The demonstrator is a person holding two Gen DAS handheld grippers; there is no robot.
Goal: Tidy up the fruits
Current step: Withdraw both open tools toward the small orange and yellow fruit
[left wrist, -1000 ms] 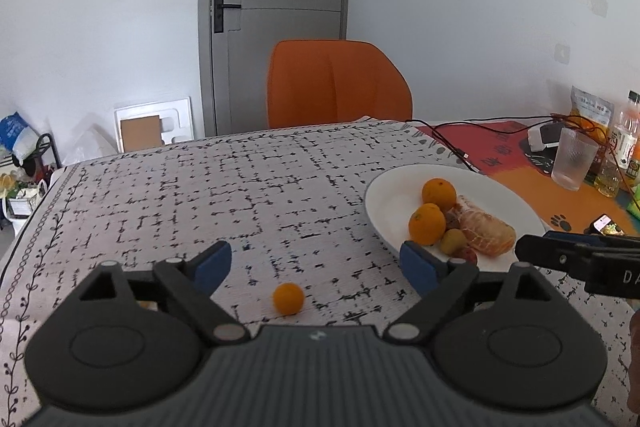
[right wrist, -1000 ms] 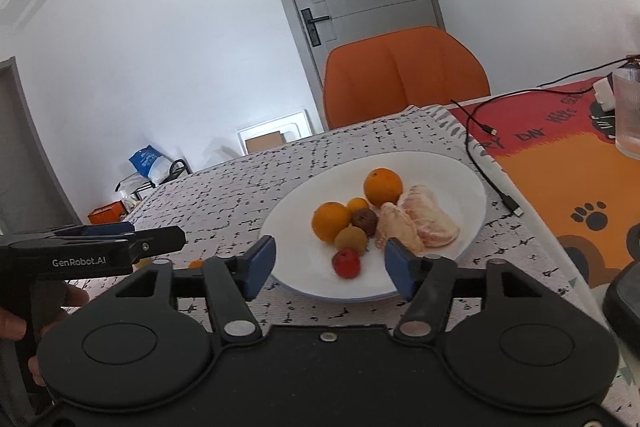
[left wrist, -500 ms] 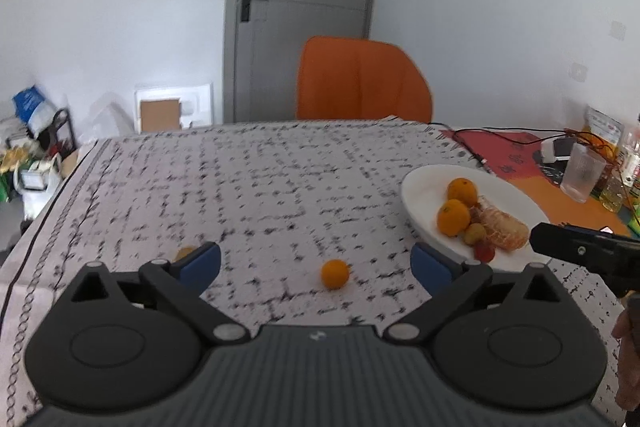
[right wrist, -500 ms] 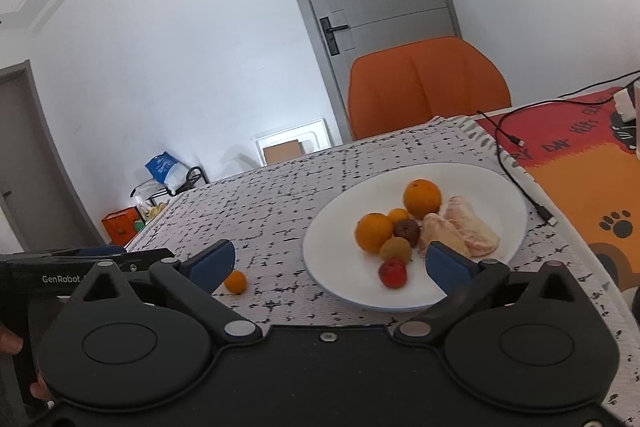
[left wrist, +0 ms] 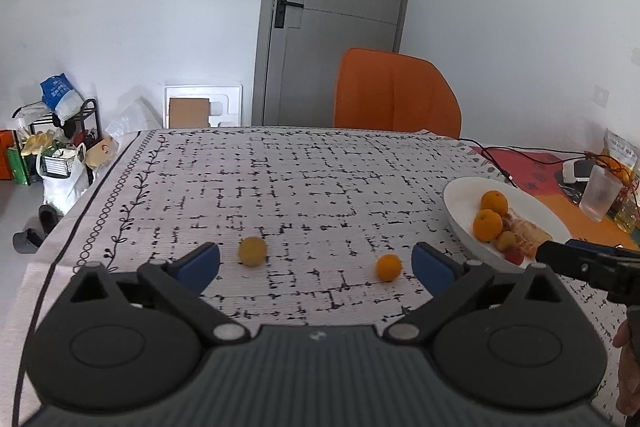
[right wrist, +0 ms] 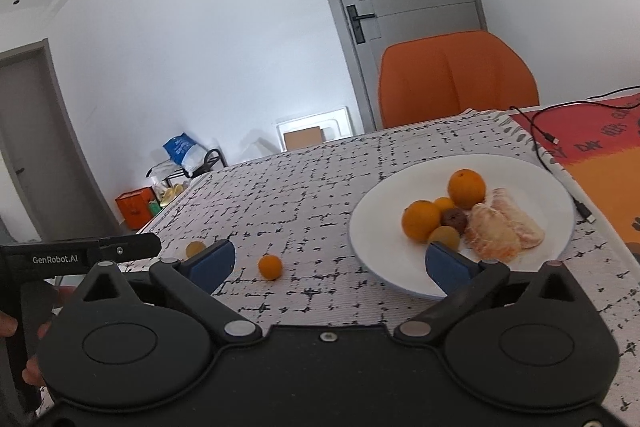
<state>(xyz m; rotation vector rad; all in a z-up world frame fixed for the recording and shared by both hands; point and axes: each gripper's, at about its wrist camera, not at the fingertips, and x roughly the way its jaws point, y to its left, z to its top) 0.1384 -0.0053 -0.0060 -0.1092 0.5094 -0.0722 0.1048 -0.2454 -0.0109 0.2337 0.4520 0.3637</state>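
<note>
Low in the left wrist frame: left hand-held gripper, blue pads spread wide, gripping nothing. Hangs over the white tablecloth with black broken-line pattern on the table, framing two loose fruits between the pads. Small round orange fruit sits just inside the right pad, pale yellow round fruit close to the left pad. Both lie on the cloth, well apart from each other and outside the white oval plate at the right of the frame. Probably lined up this way to pick one of the two; wide jaws suit either.

Low in the right wrist frame: right hand-held gripper, likewise wide open and empty. Faces the near rim of the plate, right pad overlapping that rim in the picture; cannot tell whether touching.

On the plate: two larger oranges, peeled citrus segments and a few small fruits, bunched mid-plate. Leaves bare white toward the left, likely room for the strays.

Around: orange chair behind the far table edge, clear plastic cup at right, black cable beside the plate. Nothing between the strays and the plate. Likely nuisances: round fruit rolling on the cloth, and the right tool's black nose at lower right of the left wrist frame, near the plate rim.
</note>
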